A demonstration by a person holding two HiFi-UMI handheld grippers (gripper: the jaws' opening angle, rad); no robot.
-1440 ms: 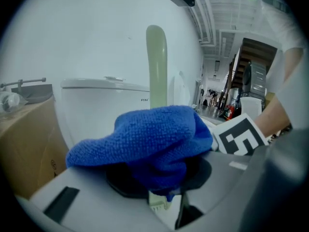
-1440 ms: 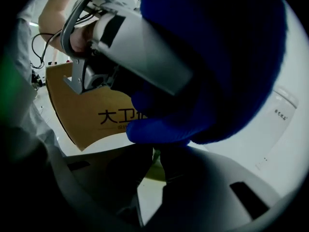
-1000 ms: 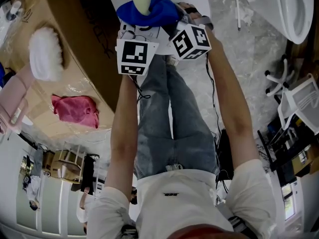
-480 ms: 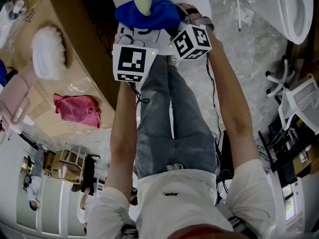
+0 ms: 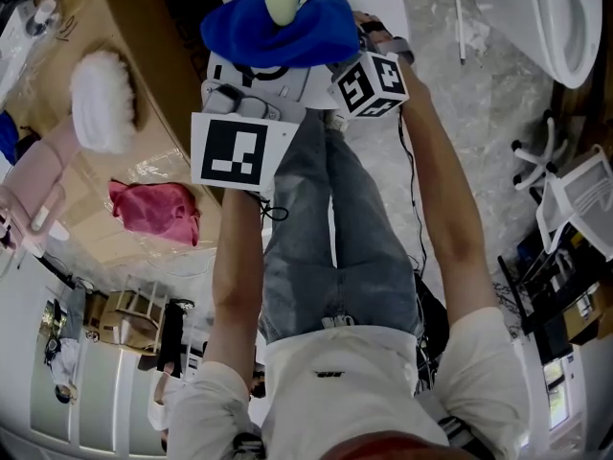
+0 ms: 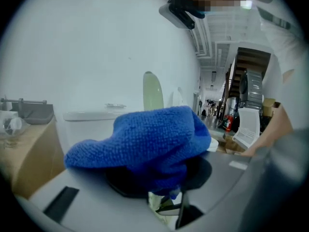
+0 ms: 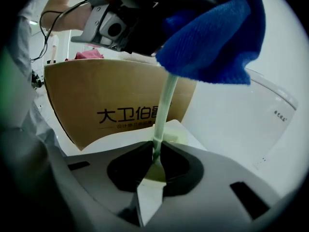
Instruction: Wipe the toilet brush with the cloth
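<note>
Jaws of the right gripper (image 7: 155,152) are pinching the thin pale-green stem of the toilet brush (image 7: 164,105). Pads are pressing on it from both sides, low on the stem. From there the stem is running up and away from the gripper into the blue cloth (image 7: 217,33).

Left gripper (image 6: 161,180): jaws are squeezing the cloth, which is bunching over the pads and hiding most of them. Pale stem is showing above the fold and again just under it, so the cloth is wrapping round the stem.

Seen from the head view, the person is standing and holding both grippers out in front, marker cubes side by side. The left cube is looming larger. The cloth is sitting just beyond the cubes, with the stem poking out of its far side.

Surroundings: a cardboard box (image 7: 82,86) with dark print is standing to the person's left. A white fluffy brush head (image 5: 101,102) is lying on its top, and a pink rag (image 5: 153,211) is lying near it, the two apart. A white toilet (image 5: 560,12) is standing on the stone floor to the person's right, well clear of the grippers.
</note>
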